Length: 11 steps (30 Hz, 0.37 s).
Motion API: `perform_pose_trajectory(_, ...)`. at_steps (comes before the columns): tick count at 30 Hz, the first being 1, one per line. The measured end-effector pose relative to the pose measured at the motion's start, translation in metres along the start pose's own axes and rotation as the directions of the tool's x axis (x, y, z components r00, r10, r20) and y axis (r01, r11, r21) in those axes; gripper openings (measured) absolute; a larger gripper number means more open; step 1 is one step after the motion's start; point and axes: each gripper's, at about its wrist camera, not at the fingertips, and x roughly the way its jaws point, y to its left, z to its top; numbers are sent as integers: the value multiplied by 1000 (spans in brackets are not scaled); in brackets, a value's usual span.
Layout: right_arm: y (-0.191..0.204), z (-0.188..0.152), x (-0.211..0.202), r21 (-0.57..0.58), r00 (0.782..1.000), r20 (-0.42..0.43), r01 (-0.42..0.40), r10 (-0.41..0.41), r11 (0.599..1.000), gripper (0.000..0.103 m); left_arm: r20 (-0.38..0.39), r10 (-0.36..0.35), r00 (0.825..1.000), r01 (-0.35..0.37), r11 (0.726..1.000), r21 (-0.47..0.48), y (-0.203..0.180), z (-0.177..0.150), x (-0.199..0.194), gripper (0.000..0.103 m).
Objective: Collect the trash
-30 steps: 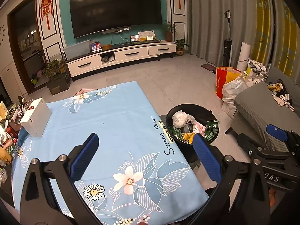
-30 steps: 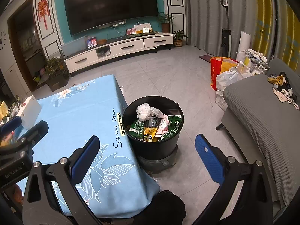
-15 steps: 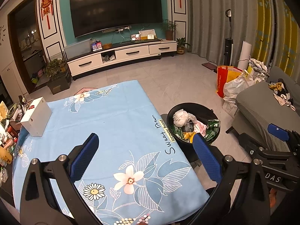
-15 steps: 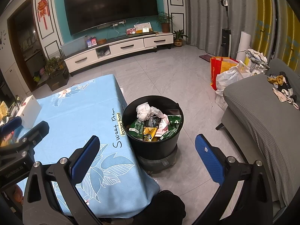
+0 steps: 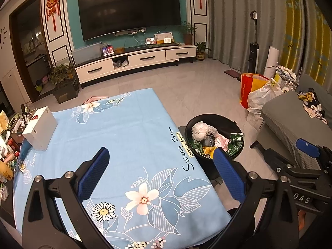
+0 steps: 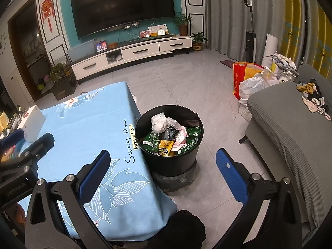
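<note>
Black round trash bin [image 6: 169,145] stood upright on the floor, mouth up, just beside the right edge of the desk [image 6: 87,128]. It sat on a low dark base [image 6: 176,179]. Bin was packed near the rim: crumpled white paper [image 6: 159,122] on top at the back, green wrappers [image 6: 152,140], a yellow snack packet [image 6: 165,147], a pink one [image 6: 180,138]. Wrappers lay flat or tilted with no shared direction. Left wrist view showed the same bin [image 5: 213,137] beyond the desk's right edge, partly behind a blue pad.

Desk [image 5: 116,137] was covered by a light blue floral cloth, its long axis running away from the cameras toward the TV wall. White box [image 5: 39,130] sat at its far left corner.

Left tongs [image 5: 159,174] were wide open over the cloth, nothing between the blue pads [image 5: 93,174]. Right tongs [image 6: 164,175] were also wide open and empty, above the desk edge and floor, bin seen between the fingers.

Grey sofa [image 6: 290,128] was at right, with loose socks on it. Red bag [image 6: 240,76] and white plastic bag [image 6: 255,85] sat on the floor behind it. TV [image 6: 122,6] was on the far wall.
</note>
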Motion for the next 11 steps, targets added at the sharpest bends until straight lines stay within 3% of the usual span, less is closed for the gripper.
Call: perform_pose_trajectory(11,0,0,0,0,1000,2,-1,1,1000,99,-9,6,1000,-6,1000,-7,1,1,0,100)
